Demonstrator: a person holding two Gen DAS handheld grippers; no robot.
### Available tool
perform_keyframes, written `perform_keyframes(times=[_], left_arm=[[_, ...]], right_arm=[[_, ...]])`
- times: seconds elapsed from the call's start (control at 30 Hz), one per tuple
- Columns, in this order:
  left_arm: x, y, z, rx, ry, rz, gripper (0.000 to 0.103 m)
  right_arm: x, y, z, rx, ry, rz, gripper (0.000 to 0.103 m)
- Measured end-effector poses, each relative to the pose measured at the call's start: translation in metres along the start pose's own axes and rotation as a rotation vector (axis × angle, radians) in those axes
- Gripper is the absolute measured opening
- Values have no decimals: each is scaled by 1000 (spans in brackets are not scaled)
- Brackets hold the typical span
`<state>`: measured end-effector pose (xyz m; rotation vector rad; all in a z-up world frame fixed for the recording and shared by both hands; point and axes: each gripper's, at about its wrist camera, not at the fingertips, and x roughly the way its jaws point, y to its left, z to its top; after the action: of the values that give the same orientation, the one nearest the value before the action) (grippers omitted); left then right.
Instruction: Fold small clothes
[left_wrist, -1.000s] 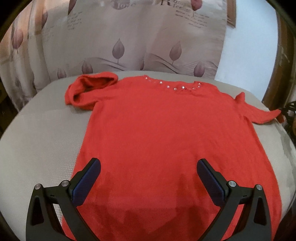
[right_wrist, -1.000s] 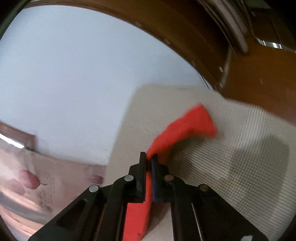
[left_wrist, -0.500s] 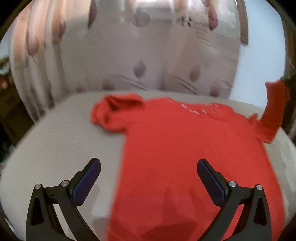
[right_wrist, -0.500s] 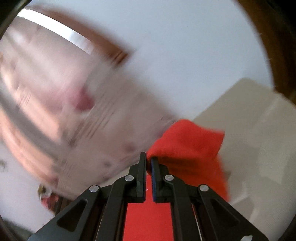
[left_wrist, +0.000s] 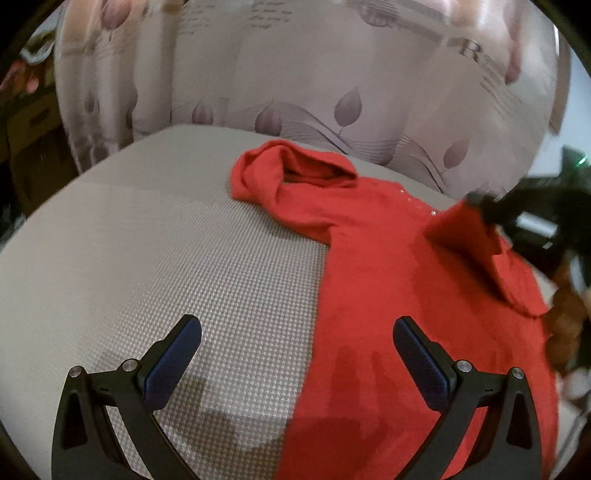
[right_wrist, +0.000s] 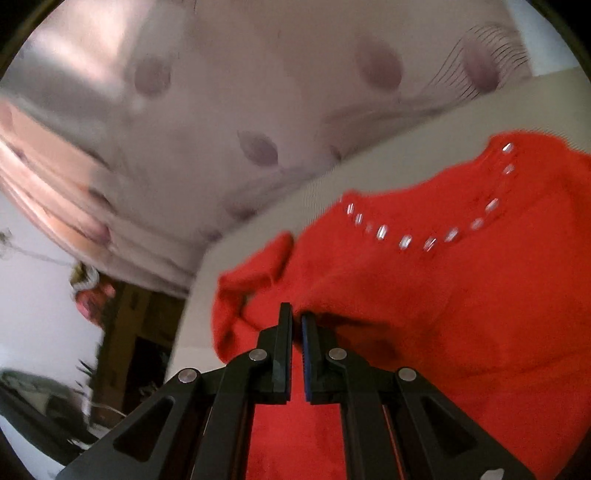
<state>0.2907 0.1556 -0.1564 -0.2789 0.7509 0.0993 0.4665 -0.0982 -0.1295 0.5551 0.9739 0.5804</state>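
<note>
A red knit top (left_wrist: 373, 295) lies spread on a beige woven cushion (left_wrist: 184, 251), its body running from the near edge toward a curtain (left_wrist: 332, 74) printed with leaf shapes. In the left wrist view the garment covers the right half of the surface. Its far sleeve (left_wrist: 273, 181) is bunched in a loose roll near the curtain. The other sleeve (left_wrist: 476, 240) is lifted off the cushion and carried over the body of the top, hanging from the tip of the right gripper (left_wrist: 484, 205), which enters as a dark shape from the right edge.

The left gripper (left_wrist: 295, 354) hovers above the near edge of the cushion with its fingers (left_wrist: 173, 358) spread wide; one is over bare weave, the other over the red fabric, and neither holds anything.

From the right wrist view, the right gripper (right_wrist: 297, 325) has its fingers nearly pressed together, pinching a fold of the red sleeve at their tips. Beyond them the neckline (right_wrist: 436, 229) shows a curved row of small shiny studs, and the bunched sleeve (right_wrist: 255, 280) lies to the left.
</note>
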Motion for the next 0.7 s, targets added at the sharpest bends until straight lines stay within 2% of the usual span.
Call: perform_keyframes(times=[0.1, 0.2, 0.23, 0.27, 0.33, 0.4, 0.43, 0.47, 0.57, 0.6, 0.7], left_arm=[[1, 8, -1, -39, 9, -11, 103], [2, 11, 0, -64, 15, -11, 103], [3, 13, 0, -70, 15, -12, 103], [2, 14, 0, -77, 14, -14, 103], [2, 15, 0, -85, 13, -14, 103], [2, 16, 0, -84, 15, -20, 103], [2, 16, -1, -83, 15, -17, 103], [2, 16, 0, -83, 14, -16, 103], [2, 18, 0, -98, 13, -11, 103], [2, 19, 0, -106, 15, -10, 103], [4, 25, -1, -138, 19, -9, 103]], right_arm=[[20, 12, -14, -103, 67, -71, 10], [39, 35, -32, -272, 166, -92, 15], [47, 45, -40, -366, 205, -147, 16], [54, 53, -46, -445, 205, -227, 21], [58, 65, -59, -599, 154, -395, 30], [62, 71, -69, -705, 124, -551, 59], [59, 74, -72, -724, 111, -572, 62], [52, 76, -72, -712, 100, -535, 61], [9, 69, -57, -535, 23, -262, 62], [-11, 55, -46, -431, -10, -181, 67], [-49, 2, -22, -158, -38, -11, 67]])
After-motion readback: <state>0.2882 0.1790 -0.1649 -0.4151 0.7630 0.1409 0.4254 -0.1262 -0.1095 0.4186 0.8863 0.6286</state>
